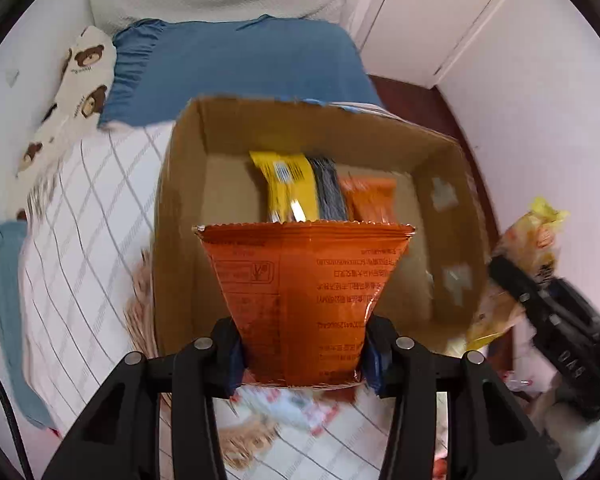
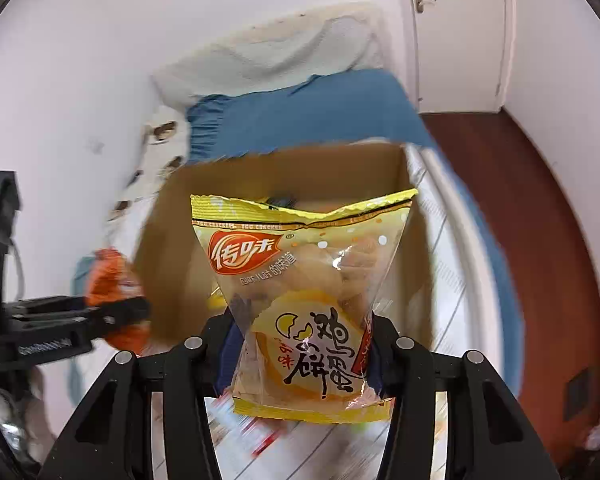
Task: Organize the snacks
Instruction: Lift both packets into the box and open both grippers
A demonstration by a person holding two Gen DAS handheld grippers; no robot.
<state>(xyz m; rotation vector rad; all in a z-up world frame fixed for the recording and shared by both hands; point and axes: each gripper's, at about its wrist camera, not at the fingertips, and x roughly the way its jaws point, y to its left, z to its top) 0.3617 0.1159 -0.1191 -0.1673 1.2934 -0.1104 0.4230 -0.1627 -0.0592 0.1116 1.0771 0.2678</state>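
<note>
The left gripper (image 1: 304, 354) is clamped on the lower part of an orange snack packet (image 1: 306, 292), its blue pads pressing in from both sides so the packet pinches narrow at the grip and fans out toward its crimped top edge. The packet's printed back faces the camera, and it hangs in the air in front of an open cardboard box (image 1: 188, 200) that sits on a bed with a white checked quilt (image 1: 84, 240).

Inside the box, three packets lie side by side against the far part of the floor: a yellow one (image 1: 286, 184), a dark grey one (image 1: 330, 190) and an orange one (image 1: 370, 198). The rest of the box floor is bare cardboard.

The right gripper (image 2: 300, 354) is closed on a yellow egg-cracker packet (image 2: 300, 280) (clear window, pale round crackers inside), gripping it low and holding it up in front of the same box (image 2: 172, 248), whose rim is blurred.

From the left wrist view the right gripper and its yellow packet appear at the right, just beside the box's right wall. Loose wrappers lie on the quilt below the grippers, probably more snacks, too smeared to name. A blue sheet (image 1: 236, 68) and a bear-print pillow (image 1: 80, 92) lie beyond the box.
</note>
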